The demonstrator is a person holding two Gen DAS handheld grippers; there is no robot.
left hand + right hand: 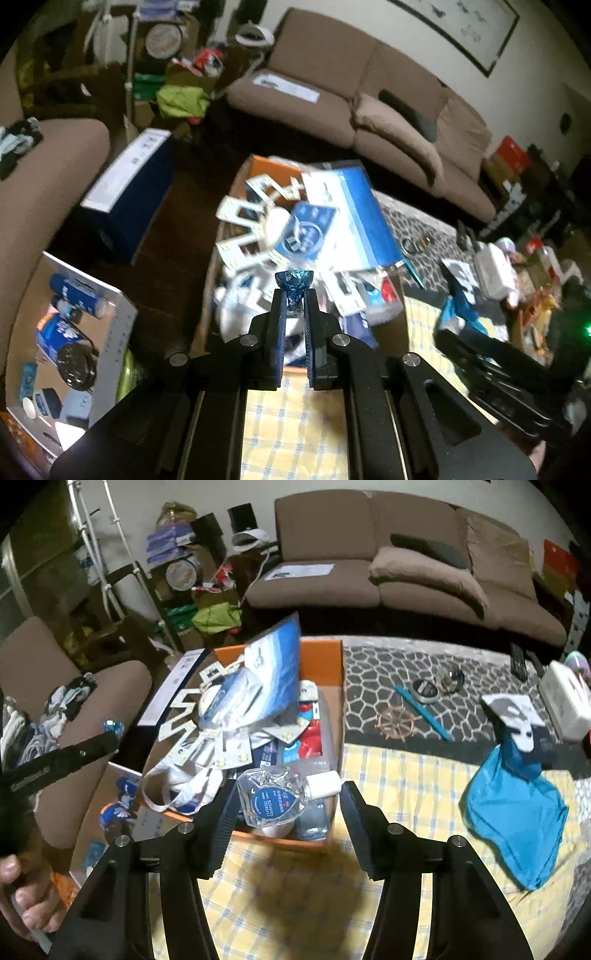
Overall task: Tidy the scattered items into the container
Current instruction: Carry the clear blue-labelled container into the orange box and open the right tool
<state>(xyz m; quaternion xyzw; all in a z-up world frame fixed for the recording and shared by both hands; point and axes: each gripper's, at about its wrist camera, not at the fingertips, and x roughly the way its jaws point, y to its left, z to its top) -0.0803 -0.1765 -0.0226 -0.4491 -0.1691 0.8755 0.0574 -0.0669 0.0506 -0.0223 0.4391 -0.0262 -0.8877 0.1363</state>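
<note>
Container: an orange-walled cardboard box [321, 657] stands on the worktop, a yellow-and-white checked cloth [406, 786] under its near end, and it is heaped above the rim.
Heap in the box: a large blue-and-white flat carton [275, 664] leans upright against the far wall of the box; white zigzag card inserts [184, 716] spill over the box's left side; a white cloth loop [173, 786] hangs at its near-left corner; red and blue packets [310, 738] lie deeper inside.
Left gripper [295, 295]: held over the near end of the box, its jaws clamped on a small blue faceted glittering piece [295, 282] that sticks up above the tips.
Right gripper [284, 805]: held at the box's near edge, jaws wide apart.
Bottle: a clear plastic bottle with a blue teardrop label and white cap [273, 794] lies on its side at the near end of the box, between the right jaws; whether it touches either jaw I cannot tell.
Right of the box: a bright blue cloth [517, 819] lies on the checked cloth, well apart from the box; a small brown ship's wheel [399, 722], a thin blue stick [424, 712] and a round dark tin [424, 690] lie on a grey cobble-patterned mat [369, 675].
Behind the box: a brown sofa [369, 572].
</note>
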